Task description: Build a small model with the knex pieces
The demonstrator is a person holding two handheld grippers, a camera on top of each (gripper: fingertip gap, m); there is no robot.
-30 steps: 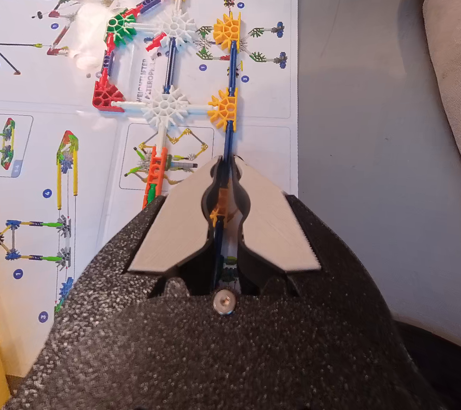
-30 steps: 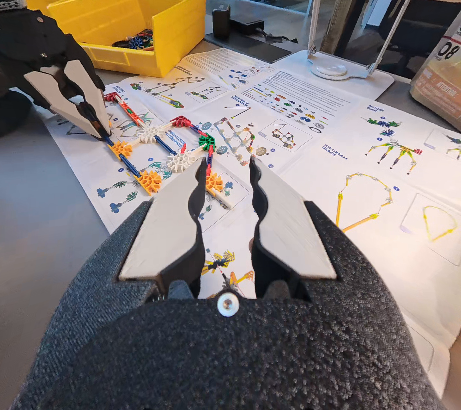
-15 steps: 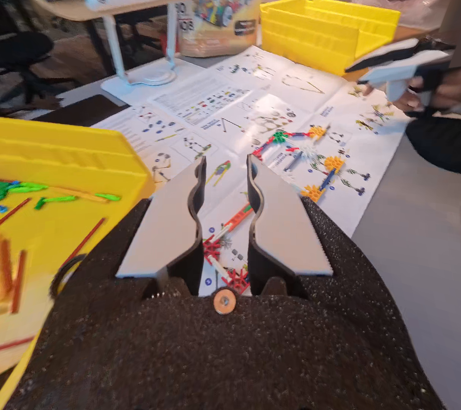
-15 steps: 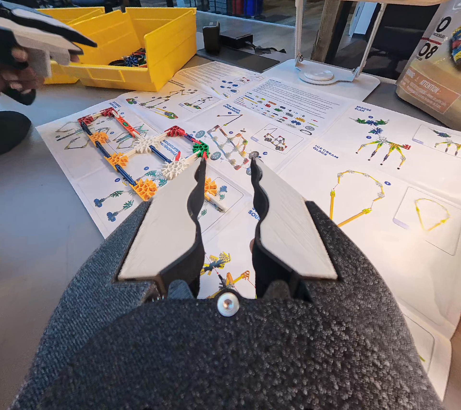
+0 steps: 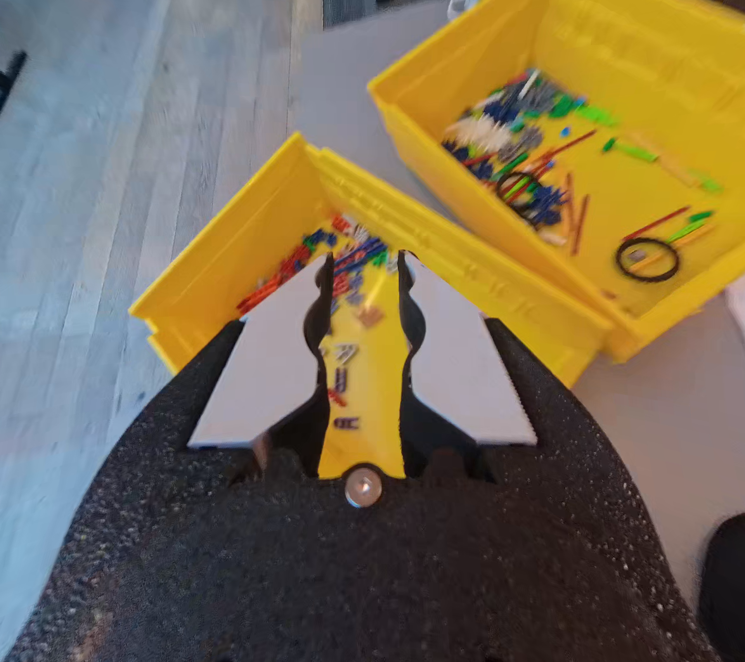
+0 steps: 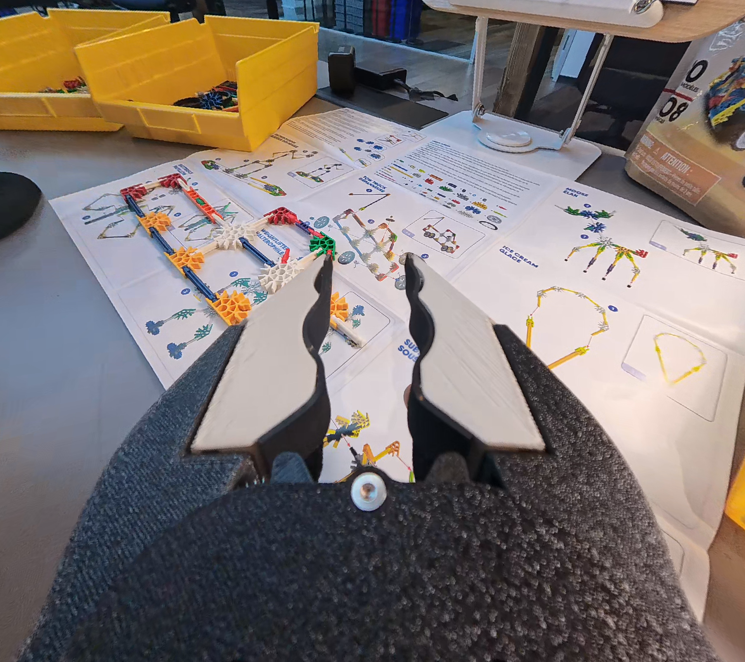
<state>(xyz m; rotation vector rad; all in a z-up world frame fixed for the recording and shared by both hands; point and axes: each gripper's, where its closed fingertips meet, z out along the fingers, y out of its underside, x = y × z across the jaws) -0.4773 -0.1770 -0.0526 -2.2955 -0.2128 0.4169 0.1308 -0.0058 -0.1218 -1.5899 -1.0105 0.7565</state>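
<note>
My left gripper (image 5: 365, 257) is open and empty, held over the near yellow bin (image 5: 242, 239), which holds a heap of small coloured rods and connectors (image 5: 346, 251); this view is blurred. My right gripper (image 6: 367, 259) is open and empty, held above the paper instruction sheet (image 6: 483, 320). A flat model of coloured rods and connectors (image 6: 225, 239) lies on the sheet just left of the right fingertips. The green connector (image 6: 322, 242) is nearest the left fingertip.
A second yellow bin (image 5: 564, 50) with rods and black rings stands to the right of the first. In the right wrist view both bins (image 6: 193, 78) stand at the back left. A white document stand (image 6: 508, 134) and a cardboard box (image 6: 693, 142) are at the back right. One gripper's finger ends stand about 65 cm off the other's.
My left gripper let go of the blue rod of the model, opened, and swung away left to the bins. My right gripper stayed open above the sheet and shifted only slightly.
</note>
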